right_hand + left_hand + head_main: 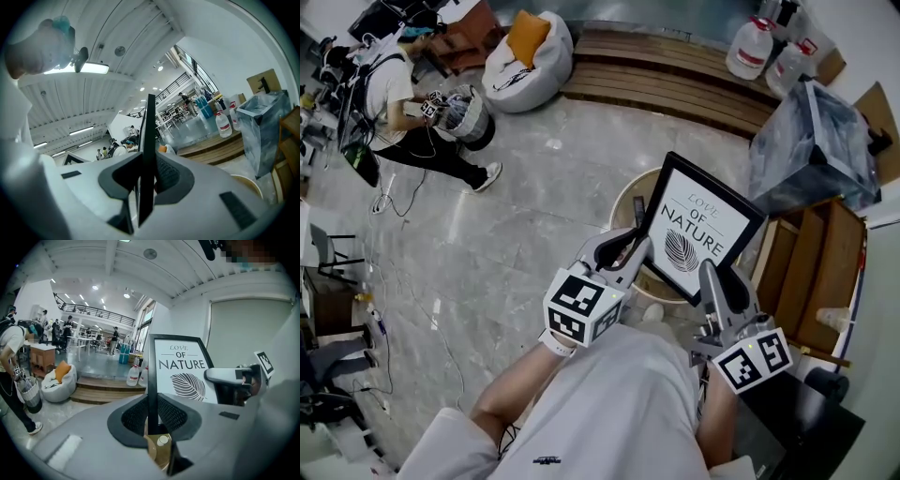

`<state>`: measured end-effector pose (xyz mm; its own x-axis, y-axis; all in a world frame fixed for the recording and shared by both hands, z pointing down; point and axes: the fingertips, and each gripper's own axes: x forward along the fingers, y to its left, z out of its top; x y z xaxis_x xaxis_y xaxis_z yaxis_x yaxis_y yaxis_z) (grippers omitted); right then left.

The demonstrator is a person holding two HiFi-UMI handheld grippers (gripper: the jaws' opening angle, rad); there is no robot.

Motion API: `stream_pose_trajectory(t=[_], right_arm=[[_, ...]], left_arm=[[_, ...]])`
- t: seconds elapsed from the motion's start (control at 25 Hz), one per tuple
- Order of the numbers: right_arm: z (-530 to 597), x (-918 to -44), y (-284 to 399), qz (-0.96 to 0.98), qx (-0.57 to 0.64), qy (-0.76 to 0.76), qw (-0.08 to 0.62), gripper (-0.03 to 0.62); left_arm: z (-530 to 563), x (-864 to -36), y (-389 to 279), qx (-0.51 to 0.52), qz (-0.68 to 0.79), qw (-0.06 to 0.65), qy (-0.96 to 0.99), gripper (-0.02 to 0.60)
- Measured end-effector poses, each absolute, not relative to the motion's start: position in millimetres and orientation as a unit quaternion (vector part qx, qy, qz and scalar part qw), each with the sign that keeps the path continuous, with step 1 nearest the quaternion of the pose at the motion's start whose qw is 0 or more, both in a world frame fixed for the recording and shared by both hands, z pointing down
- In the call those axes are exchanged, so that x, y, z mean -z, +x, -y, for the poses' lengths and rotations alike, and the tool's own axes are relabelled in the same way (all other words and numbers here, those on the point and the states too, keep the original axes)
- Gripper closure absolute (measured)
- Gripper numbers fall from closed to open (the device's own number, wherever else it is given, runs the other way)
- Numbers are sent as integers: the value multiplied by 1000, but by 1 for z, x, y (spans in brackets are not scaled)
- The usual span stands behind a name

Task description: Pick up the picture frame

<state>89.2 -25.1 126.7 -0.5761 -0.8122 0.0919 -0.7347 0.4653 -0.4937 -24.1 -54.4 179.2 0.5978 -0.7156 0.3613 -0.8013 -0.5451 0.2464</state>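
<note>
Clamped hard with the left gripper (632, 246) on the picture frame (701, 225), jaws pinching the black edge at the frame's 8 o'clock. Pinched just as firmly with the right gripper (710, 275) on the edge at 5 o'clock. Held tilted mid-view, print up, "LOVE OF NATURE" and a leaf showing. Hanging over a round wooden table (622, 212), with water jugs (751, 47) off at 1 o'clock and a white beanbag (531, 66) at 11.
</note>
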Motion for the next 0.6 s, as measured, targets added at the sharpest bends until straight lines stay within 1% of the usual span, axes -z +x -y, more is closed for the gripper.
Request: stream_pose_trajectory(t=[0.6], right_arm=[[24, -131, 90, -850, 256, -456, 65, 528]], left_arm=[[53, -184, -22, -115, 430, 200, 873, 518]])
